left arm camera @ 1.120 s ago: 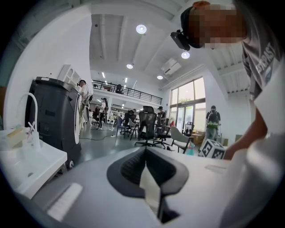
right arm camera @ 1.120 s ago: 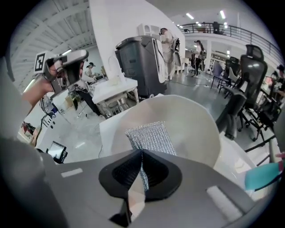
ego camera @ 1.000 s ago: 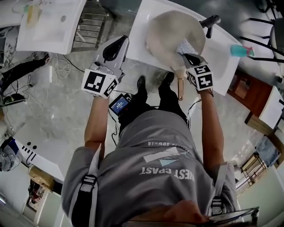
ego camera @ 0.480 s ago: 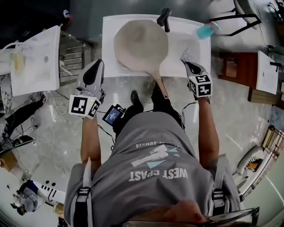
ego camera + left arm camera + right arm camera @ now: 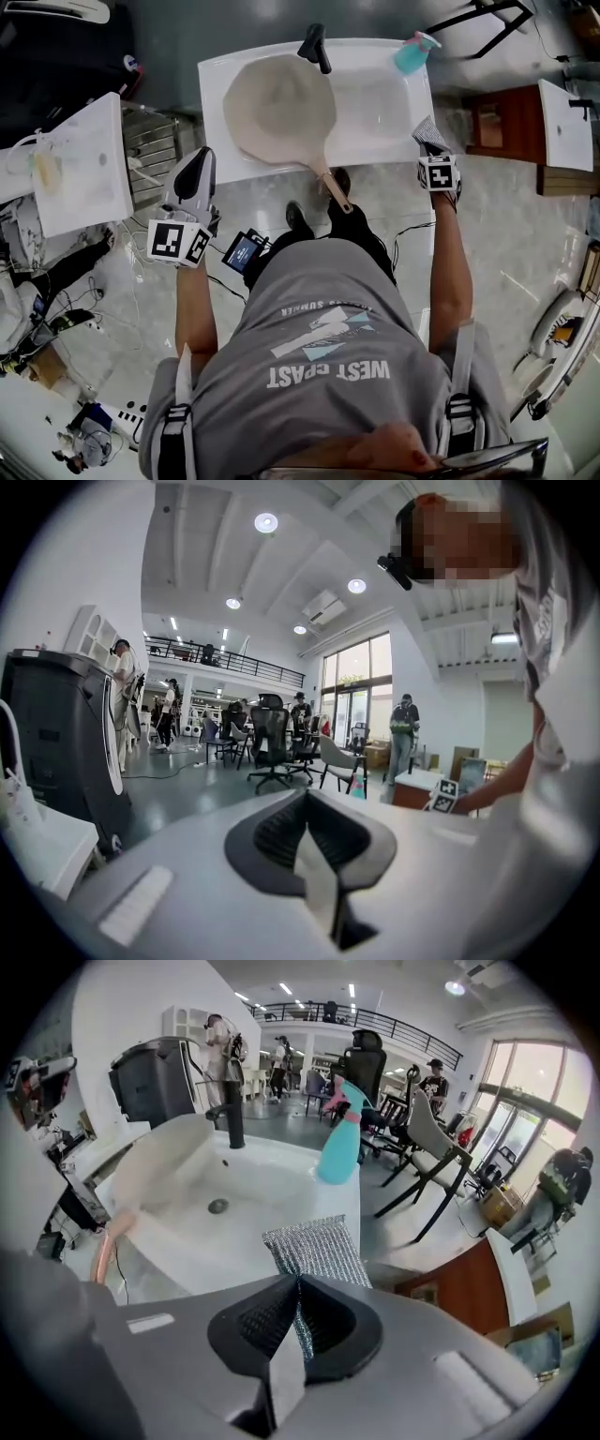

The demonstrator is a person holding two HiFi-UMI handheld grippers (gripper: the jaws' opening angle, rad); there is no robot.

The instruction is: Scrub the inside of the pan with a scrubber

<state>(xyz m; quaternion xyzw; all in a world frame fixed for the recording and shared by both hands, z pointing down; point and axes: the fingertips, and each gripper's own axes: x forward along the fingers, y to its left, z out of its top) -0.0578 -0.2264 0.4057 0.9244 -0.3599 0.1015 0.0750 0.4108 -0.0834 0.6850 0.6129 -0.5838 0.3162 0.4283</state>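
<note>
Two grippers are raised, and only one carries anything. The right gripper (image 5: 298, 1281) has its jaws pinched on a silver mesh scrubber (image 5: 314, 1249), which sticks out past the tips toward 12 o'clock. Its own view shows the weave caught between the pads. The head view gives only a small grey flap at the 4 o'clock corner of the white sink (image 5: 384, 103), outside the basin.

The pan (image 5: 279, 103) fills the sink's 9 o'clock half. Its pale inside faces up, and its handle (image 5: 333, 187) runs over the front rim toward 5 o'clock. The scrubber is well apart from it, not touching. From above, a black faucet (image 5: 314, 47) stands at the pan's 1 o'clock and a teal spray bottle (image 5: 412, 53) sits on the sink's 2 o'clock corner. The right gripper view adds what the head view hides. The pan leans against the basin's wall rather than lying flat, and a drain (image 5: 217, 1206) lies in the bare basin beside it.

The left gripper (image 5: 199, 155) hangs over the grey floor (image 5: 506, 244) at the sink's 8 o'clock, clear of the rim. Its own view shows the jaws pressed together with nothing between them. That view faces away from the sink, into an open hall with office chairs (image 5: 270, 747) and standing people.
</note>
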